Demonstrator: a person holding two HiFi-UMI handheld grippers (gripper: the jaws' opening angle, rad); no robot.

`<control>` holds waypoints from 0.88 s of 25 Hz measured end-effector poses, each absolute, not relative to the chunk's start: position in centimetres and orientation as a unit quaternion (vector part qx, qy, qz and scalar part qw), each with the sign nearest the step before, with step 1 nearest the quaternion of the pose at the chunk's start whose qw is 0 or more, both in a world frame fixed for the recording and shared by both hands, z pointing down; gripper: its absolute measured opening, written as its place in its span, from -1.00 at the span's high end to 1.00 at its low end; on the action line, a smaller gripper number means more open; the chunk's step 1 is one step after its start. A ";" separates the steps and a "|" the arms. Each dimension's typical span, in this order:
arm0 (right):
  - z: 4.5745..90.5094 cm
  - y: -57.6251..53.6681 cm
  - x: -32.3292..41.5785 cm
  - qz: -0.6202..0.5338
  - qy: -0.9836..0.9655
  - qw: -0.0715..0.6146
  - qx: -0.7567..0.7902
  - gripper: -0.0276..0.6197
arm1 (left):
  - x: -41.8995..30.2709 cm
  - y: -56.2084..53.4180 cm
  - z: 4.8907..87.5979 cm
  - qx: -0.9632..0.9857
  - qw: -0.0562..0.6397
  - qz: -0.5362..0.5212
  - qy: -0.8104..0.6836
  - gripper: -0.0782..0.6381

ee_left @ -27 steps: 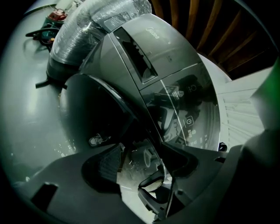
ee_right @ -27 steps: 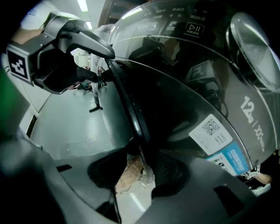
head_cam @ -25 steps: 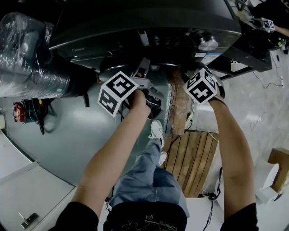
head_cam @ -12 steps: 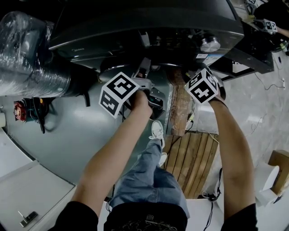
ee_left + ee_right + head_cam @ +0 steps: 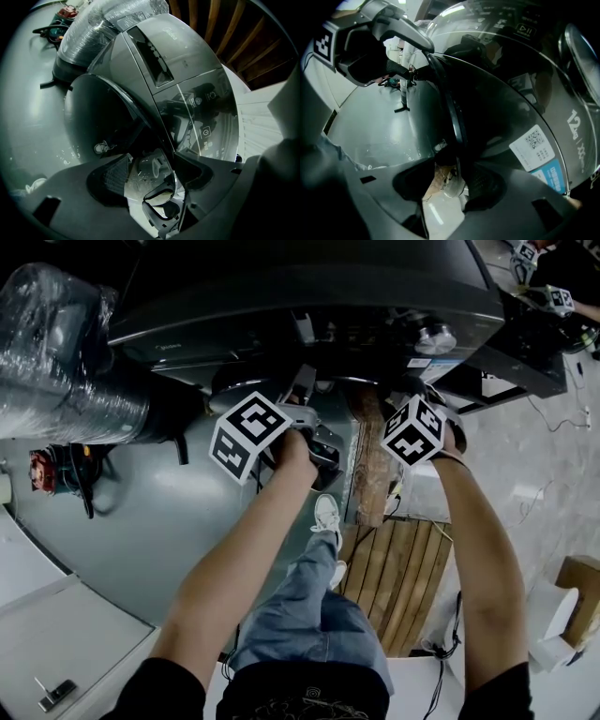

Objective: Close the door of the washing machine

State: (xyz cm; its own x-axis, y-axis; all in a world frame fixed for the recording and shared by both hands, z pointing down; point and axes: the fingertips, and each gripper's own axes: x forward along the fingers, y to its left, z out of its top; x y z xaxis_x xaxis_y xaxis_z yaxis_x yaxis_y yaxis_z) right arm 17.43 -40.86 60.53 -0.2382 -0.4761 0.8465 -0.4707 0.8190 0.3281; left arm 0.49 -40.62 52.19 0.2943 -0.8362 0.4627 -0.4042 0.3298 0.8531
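Head view: the left gripper [image 5: 302, 388] and right gripper [image 5: 424, 399] reach to the dark washing machine [image 5: 309, 296].
Left gripper view: the jaws are released and straddle the rim of the glossy black door [image 5: 108, 122], which stands ajar.
Right gripper view: the jaws are also apart, with the door rim between them.

The washing machine [image 5: 309, 296] had glossy dark grey panels, its door [image 5: 103, 112] was smooth reflective glass, the floor [image 5: 141, 531] was sleek grey with a soft sheen, the pallet [image 5: 403, 577] was rough bare wood, the roll [image 5: 56, 362] was wrapped in crinkled shiny plastic film, and the trousers [image 5: 309, 606] were faded denim.
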 end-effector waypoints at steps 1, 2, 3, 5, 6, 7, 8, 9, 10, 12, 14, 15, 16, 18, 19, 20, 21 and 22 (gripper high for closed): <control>60.6 -40.7 17.4 -0.005 -0.786 0.541 0.299 0.31 | 0.5 -40.6 52.2 0.549 0.590 -0.182 -0.563 -0.10; 60.6 -40.6 17.3 -0.005 -0.785 0.542 0.298 0.30 | 0.5 -40.6 52.2 0.549 0.593 -0.180 -0.560 -0.10; 60.6 -40.5 17.2 -0.002 -0.785 0.542 0.300 0.24 | 0.5 -40.6 52.2 0.550 0.596 -0.177 -0.557 -0.10; 60.5 -40.3 17.1 0.012 -0.787 0.534 0.308 0.19 | 0.6 -40.5 52.2 0.552 0.602 -0.172 -0.551 -0.10; 60.3 -40.3 17.1 0.019 -0.789 0.528 0.314 0.19 | 0.6 -40.5 52.2 0.553 0.604 -0.170 -0.548 -0.10; 59.9 -40.4 17.2 0.024 -0.790 0.521 0.321 0.19 | 0.7 -40.5 52.2 0.555 0.605 -0.169 -0.545 -0.10; 59.4 -40.4 17.2 0.026 -0.793 0.514 0.327 0.20 | 0.7 -40.5 52.2 0.559 0.605 -0.168 -0.541 -0.10; 58.9 -40.4 17.2 0.025 -0.794 0.508 0.332 0.20 | 0.7 -40.7 52.1 0.564 0.604 -0.167 -0.537 -0.10; 58.5 -40.3 17.1 0.022 -0.796 0.505 0.333 0.20 | 0.7 -40.7 52.1 0.569 0.603 -0.168 -0.534 -0.10; 57.8 -39.8 17.0 0.019 -0.796 0.505 0.333 0.20 | 0.6 -40.6 52.1 0.575 0.601 -0.166 -0.530 -0.10; 57.1 -39.2 17.1 0.027 -0.796 0.500 0.339 0.20 | 0.7 -40.1 52.0 0.582 0.601 -0.152 -0.527 -0.09; 56.6 -39.0 17.2 0.032 -0.797 0.495 0.345 0.20 | 0.7 -39.7 52.0 0.584 0.601 -0.144 -0.526 -0.09; 56.0 -38.8 17.3 0.035 -0.798 0.489 0.351 0.20 | 0.7 -39.3 52.0 0.586 0.601 -0.137 -0.526 -0.09; 54.8 -38.4 17.3 0.039 -0.799 0.479 0.362 0.20 | 0.5 -38.4 51.8 0.588 0.600 -0.128 -0.527 -0.09; 54.1 -38.1 17.3 0.042 -0.800 0.473 0.367 0.20 | 0.4 -38.0 51.6 0.591 0.598 -0.125 -0.527 -0.09; 53.4 -37.8 17.3 0.046 -0.800 0.467 0.372 0.21 | 0.3 -37.5 51.3 0.594 0.595 -0.121 -0.528 -0.09; 52.7 -37.3 17.2 0.052 -0.801 0.461 0.378 0.21 | 0.2 -37.0 50.8 0.600 0.591 -0.117 -0.527 -0.09; 52.0 -36.8 17.2 0.059 -0.803 0.453 0.383 0.22 | 0.3 -36.4 50.2 0.607 0.586 -0.112 -0.526 -0.09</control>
